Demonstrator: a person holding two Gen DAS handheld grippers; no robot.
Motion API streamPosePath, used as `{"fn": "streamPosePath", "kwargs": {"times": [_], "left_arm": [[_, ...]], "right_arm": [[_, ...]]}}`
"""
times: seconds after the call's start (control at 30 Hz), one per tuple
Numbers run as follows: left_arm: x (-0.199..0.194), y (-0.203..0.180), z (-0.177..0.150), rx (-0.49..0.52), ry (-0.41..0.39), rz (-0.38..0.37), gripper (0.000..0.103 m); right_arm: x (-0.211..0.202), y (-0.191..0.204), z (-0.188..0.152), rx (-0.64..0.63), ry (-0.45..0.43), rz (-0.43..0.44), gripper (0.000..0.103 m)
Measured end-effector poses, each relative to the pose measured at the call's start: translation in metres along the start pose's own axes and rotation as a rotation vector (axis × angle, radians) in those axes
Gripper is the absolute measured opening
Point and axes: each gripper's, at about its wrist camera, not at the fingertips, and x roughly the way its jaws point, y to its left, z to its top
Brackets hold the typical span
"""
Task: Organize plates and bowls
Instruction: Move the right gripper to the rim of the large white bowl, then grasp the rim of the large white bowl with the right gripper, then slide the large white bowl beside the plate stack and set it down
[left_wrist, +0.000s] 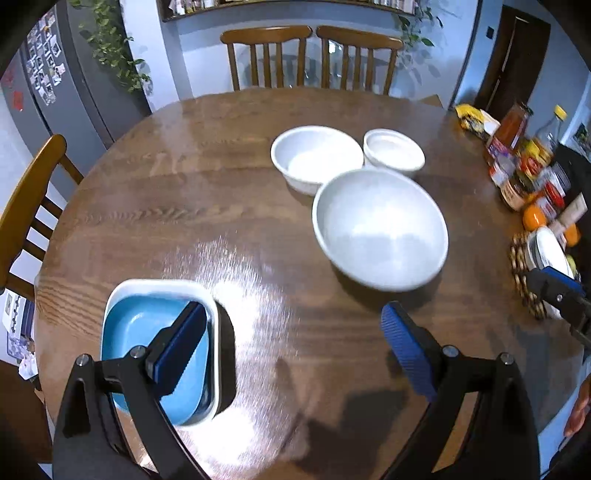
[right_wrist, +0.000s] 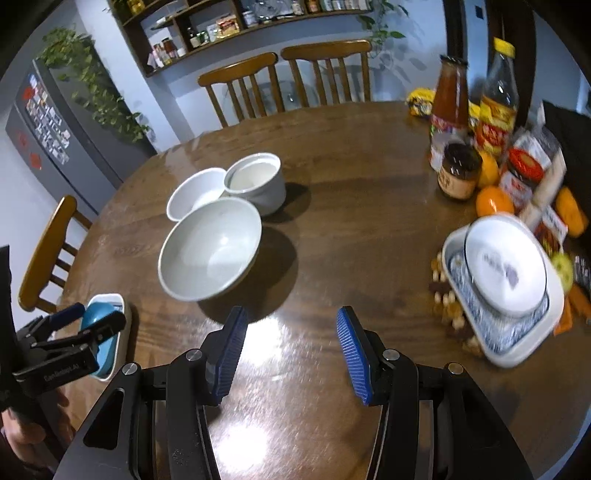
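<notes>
While the left gripper (left_wrist: 295, 343) hangs above the near-left part of the round brown wooden table (left_wrist: 192, 206), its blue ribbed pads spread wide and holding nothing, its left pad shows in front of a blue rectangular dish (left_wrist: 147, 332) nested inside a white rectangular dish (left_wrist: 162, 286) near the table's edge; whether the pad touches the dish cannot be told. The right gripper (right_wrist: 291, 354) is likewise parted, moderately wide, with only bare tabletop between its pads.

Further out, three white round bowls cluster mid-table: a large bowl (left_wrist: 380, 229) nearest, a medium bowl (left_wrist: 316, 157) behind it to the left, and a small deep bowl (left_wrist: 393, 149) just beside that one. At the right side a white round plate (right_wrist: 506, 269) rests in a white rectangular dish with a blue pattern (right_wrist: 491, 332), which lies on a woven beaded mat (right_wrist: 448, 295). Behind it stand two tall bottles (right_wrist: 448, 99), several jars (right_wrist: 458, 170) and a few oranges (right_wrist: 493, 201).

Three wooden slat-back chairs (left_wrist: 267, 55) ring the table, two on the far side and one at the left. A grey fridge (left_wrist: 48, 85) covered with small photos, trailing green plants and a wall shelf of jars line the pale blue walls
</notes>
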Motion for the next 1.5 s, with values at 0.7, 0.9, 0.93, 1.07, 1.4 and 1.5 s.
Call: {"fn": "streamPosePath", "kwargs": {"times": [0.7, 0.9, 0.93, 1.07, 1.4, 1.5], "left_arm": [[0.072, -0.018, 0.03, -0.025, 0.074, 0.002, 0.071], [0.084, -0.025, 0.034, -0.02, 0.103, -0.04, 0.036], [0.086, -0.027, 0.034, -0.018, 0.107, -0.045, 0.031], [0.091, -0.03, 0.034, -0.009, 0.118, -0.058, 0.024], [0.083, -0.036, 0.03, 0.022, 0.103, -0.055, 0.021], [0.07, -0.032, 0.025, 0.031, 0.088, -0.048, 0.021]], "right_arm": [[0.104, 0.013, 0.038, -0.082, 0.124, 0.142, 0.051], [0.12, 0.013, 0.035, -0.076, 0.162, 0.188, 0.045], [0.122, 0.011, 0.035, -0.069, 0.17, 0.203, 0.042], [0.125, 0.011, 0.035, -0.067, 0.178, 0.226, 0.026], [0.12, 0.01, 0.032, -0.048, 0.195, 0.224, 0.017], [0.112, 0.012, 0.03, -0.055, 0.187, 0.23, 0.017]]}}
